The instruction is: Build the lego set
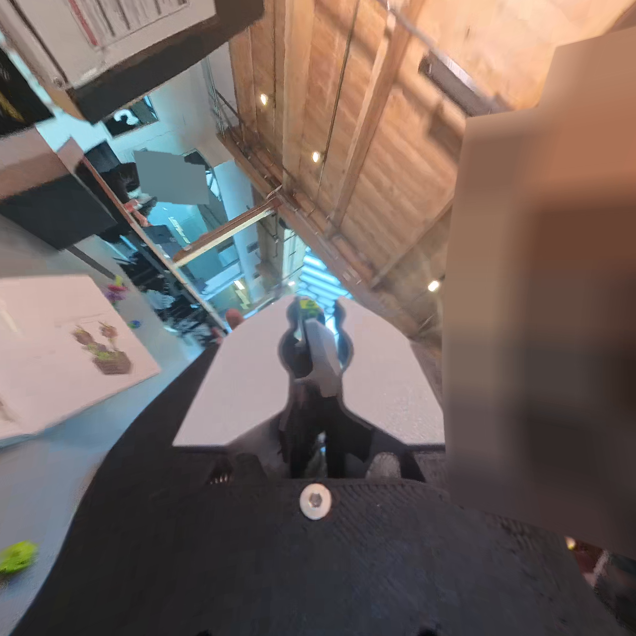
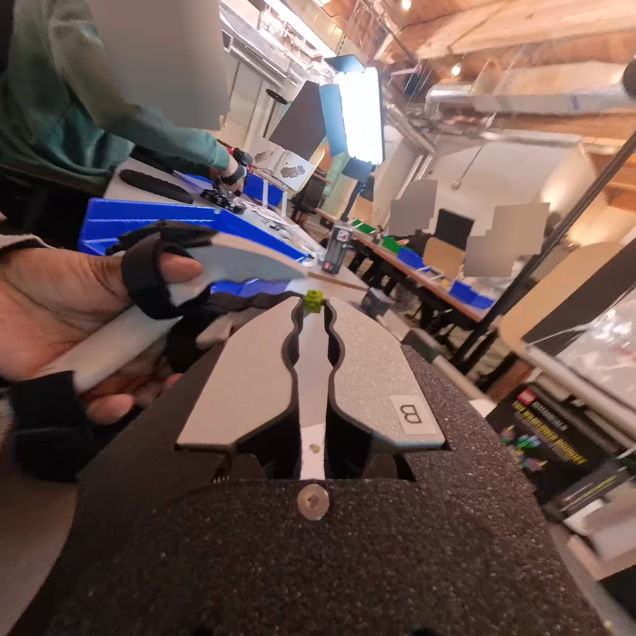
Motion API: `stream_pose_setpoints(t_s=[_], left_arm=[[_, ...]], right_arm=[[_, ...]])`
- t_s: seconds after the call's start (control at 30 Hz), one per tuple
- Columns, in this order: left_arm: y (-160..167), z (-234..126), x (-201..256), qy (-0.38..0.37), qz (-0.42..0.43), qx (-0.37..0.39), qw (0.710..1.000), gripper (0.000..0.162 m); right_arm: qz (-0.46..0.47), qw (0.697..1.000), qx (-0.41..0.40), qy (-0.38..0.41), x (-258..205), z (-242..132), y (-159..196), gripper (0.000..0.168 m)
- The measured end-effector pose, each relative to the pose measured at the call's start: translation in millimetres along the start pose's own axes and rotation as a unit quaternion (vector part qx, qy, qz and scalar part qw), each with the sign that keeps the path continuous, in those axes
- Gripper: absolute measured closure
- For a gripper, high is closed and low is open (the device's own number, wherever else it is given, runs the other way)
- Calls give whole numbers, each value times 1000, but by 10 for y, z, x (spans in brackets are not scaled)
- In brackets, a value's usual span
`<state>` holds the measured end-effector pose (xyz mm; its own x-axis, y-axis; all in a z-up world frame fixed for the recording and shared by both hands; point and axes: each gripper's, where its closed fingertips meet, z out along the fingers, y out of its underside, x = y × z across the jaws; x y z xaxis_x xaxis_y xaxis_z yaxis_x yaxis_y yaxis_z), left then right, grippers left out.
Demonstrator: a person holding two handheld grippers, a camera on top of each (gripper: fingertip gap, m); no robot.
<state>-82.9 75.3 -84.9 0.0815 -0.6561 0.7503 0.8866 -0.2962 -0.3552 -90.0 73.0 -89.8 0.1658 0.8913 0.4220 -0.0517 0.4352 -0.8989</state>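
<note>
Left wrist view: my left hand-held gripper (image 1: 311, 311) points up toward the wooden ceiling (image 1: 361, 137), the picture tilted and blurred. Its grey fingers (image 1: 247, 378) stand close together, with only a narrow slot between them, and in that slot I see a grey finger of the other tool and, at the tips, a small lime green lego piece (image 1: 307, 305). I cannot tell from here whether my left fingers touch that piece. Left of the gripper, the open instruction booklet (image 1: 69, 344) lies on the grey desk (image 1: 51, 481), and a blurred lime green piece (image 1: 17, 555) lies on the desk near the lower left edge, below the booklet.

Right wrist view: my right hand-held gripper (image 2: 313, 304) is nearly closed, pinching the lime green lego piece (image 2: 313, 301) between its fingertips. Left of that piece, my left hand (image 2: 69, 309) holds the other gripper, whose grey finger (image 2: 241, 265) reaches toward the piece, its tip just beside it. Behind that finger stand blue bins (image 2: 151, 220) on the desk (image 2: 347, 275). Right of my gripper, low down, lies the dark lego box (image 2: 543, 454). Beyond the bins, a person in a green sleeve (image 2: 103, 120) works at the desk.
</note>
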Motion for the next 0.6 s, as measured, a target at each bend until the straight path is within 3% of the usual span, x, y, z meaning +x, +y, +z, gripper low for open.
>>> stream_pose_setpoints(t_s=[0.03,0.1,0.17,0.3,0.4,0.47,0.6], left_arm=[[-18,-34,-13,-15,48,-18,999,129],[-51,-130,-58,-59,149,-71,985,99],[-83,-265,-136,-116,264,-137,948,77],[-161,-478,-203,-178,490,-219,825,68],[-120,-536,-183,-165,590,-259,746,67],[-69,-565,-180,-154,596,-281,736,67],[-67,-577,-155,-135,569,-266,766,66]], right_arm=[[28,1000,-11,-9,12,-58,70,157],[92,993,-58,-45,-18,-201,320,157],[161,976,-125,-73,-80,-352,657,158],[196,934,-250,-161,-439,-539,1127,157],[163,918,-307,-188,-582,-577,1317,157],[154,910,-330,-198,-621,-585,1381,157],[148,893,-373,-204,-662,-609,1513,157]])
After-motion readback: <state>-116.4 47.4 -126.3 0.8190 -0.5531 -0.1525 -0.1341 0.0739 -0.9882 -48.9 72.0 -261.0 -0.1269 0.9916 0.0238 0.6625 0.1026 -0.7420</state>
